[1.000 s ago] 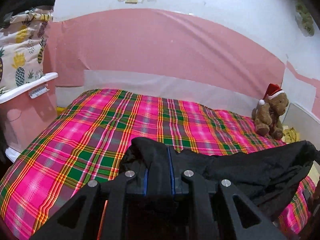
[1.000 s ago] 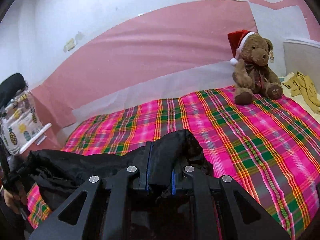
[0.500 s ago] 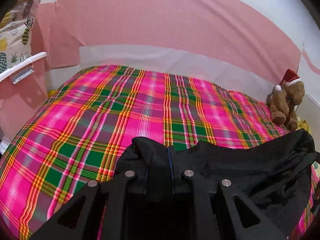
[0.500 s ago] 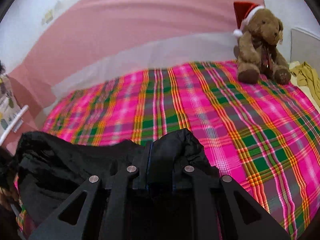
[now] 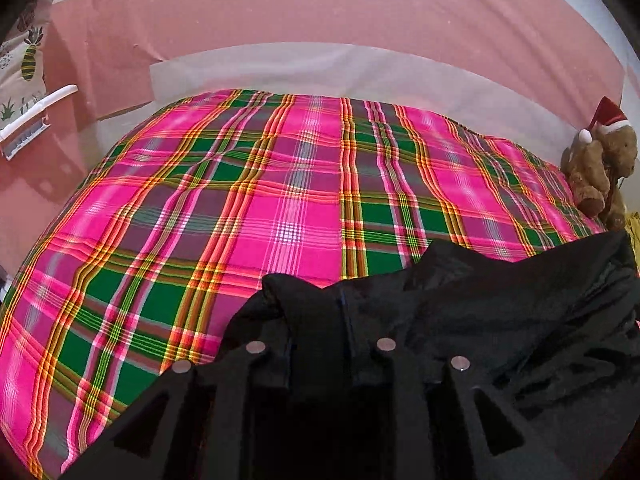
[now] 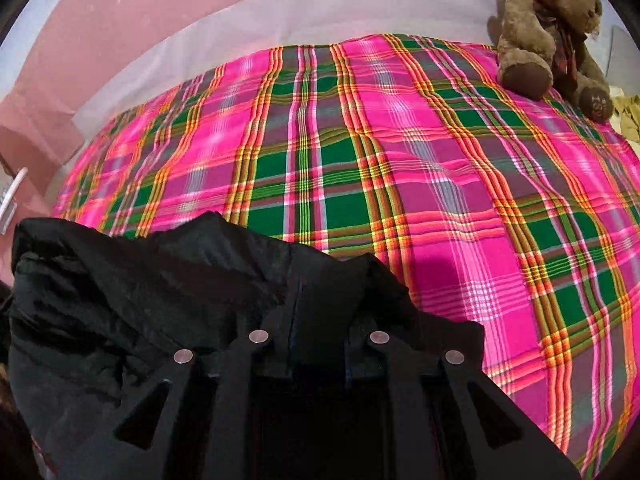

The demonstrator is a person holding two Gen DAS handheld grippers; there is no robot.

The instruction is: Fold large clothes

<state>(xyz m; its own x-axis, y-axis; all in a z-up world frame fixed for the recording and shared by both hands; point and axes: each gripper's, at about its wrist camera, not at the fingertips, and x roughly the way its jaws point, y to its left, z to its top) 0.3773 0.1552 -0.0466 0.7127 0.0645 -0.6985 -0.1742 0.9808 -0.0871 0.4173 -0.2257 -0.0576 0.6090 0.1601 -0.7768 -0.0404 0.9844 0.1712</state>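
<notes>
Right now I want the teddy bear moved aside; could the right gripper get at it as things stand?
Probably not yet. The right gripper has its jaws filled with the black garment, and the teddy bear sits apart at the far corner of the plaid bedspread. Nothing else blocks the way.

The near garment (image 5: 500, 320) is plain black, lying on a bedspread (image 5: 280, 200) checked in bright pink and green with orange-yellow stripes. At far right sits a brown teddy bear (image 6: 548, 28) in a red-and-white hat; the wall (image 5: 320, 12) behind is pink.
</notes>
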